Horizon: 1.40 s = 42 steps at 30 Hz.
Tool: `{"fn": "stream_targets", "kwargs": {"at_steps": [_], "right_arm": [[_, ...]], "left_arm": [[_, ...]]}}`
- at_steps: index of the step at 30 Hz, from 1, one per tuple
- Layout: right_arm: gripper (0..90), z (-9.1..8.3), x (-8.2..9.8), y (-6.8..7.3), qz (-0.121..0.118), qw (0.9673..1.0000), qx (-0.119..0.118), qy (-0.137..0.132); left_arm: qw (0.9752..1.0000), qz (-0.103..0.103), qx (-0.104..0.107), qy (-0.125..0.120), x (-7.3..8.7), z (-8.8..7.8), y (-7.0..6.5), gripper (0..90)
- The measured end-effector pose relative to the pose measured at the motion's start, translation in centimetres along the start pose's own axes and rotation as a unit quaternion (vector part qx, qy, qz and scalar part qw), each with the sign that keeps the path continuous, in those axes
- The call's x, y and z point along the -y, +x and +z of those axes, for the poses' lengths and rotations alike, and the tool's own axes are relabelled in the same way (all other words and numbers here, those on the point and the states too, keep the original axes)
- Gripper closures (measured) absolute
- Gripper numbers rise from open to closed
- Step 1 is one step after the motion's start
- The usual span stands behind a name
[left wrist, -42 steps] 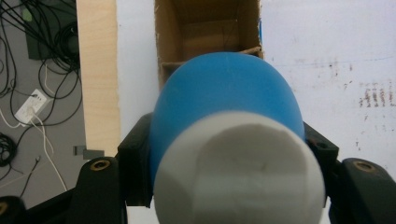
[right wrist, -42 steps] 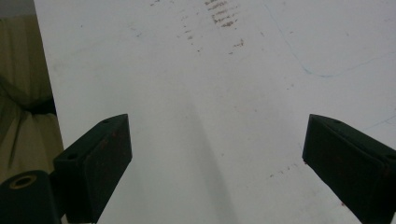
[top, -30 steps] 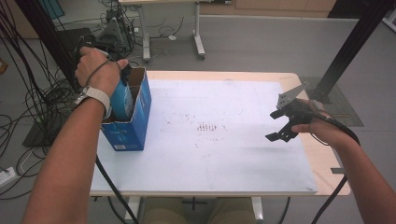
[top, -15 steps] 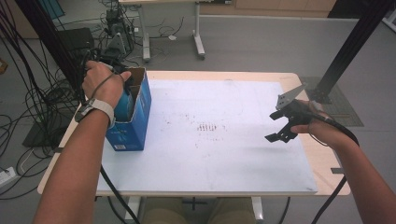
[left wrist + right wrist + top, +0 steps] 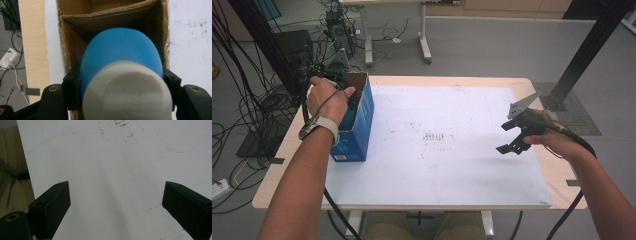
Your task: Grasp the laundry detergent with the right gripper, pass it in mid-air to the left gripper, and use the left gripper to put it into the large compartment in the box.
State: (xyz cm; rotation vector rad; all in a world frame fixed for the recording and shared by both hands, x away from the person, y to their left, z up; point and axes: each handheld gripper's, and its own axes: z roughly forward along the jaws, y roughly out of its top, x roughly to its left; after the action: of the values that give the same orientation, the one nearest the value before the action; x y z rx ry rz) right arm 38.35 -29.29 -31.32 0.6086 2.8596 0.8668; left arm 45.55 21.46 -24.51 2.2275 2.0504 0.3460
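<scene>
The left hand (image 5: 326, 100) is sinking, carrying the left gripper (image 5: 120, 82) and its blue bottle (image 5: 120, 57) down into the open blue box (image 5: 357, 130). In the high view, the bottle's blue body is dropping from sight behind the box's cardboard wall. In the left gripper view, the jaws are clamping the bottle's sides, white cap (image 5: 127, 92) nearest, brown interior around it.

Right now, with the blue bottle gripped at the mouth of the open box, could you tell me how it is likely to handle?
The blue bottle looks rounded and smooth, so it may slip or twist in the left claw, which is shut on its sides near the white cap. Laid on its side, it would probably roll. The cardboard box is tall and narrow, so a sideways knock could tip it.
</scene>
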Motion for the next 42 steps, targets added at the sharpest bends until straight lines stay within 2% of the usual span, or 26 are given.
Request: {"fn": "stream_targets", "kwargs": {"at_steps": [19,42], "right_arm": [[8.2,0.2,0.3,0.1,0.006,1.0,-0.001,0.002],[8.2,0.2,0.1,0.2,0.001,1.0,-0.001,0.004]], "left_arm": [[0.9998,0.015,-0.006,0.013,0.6,2.6,-0.4,37.1],[0.9998,0.012,-0.004,0.012,0.6,2.7,-0.2,37.0]]}}
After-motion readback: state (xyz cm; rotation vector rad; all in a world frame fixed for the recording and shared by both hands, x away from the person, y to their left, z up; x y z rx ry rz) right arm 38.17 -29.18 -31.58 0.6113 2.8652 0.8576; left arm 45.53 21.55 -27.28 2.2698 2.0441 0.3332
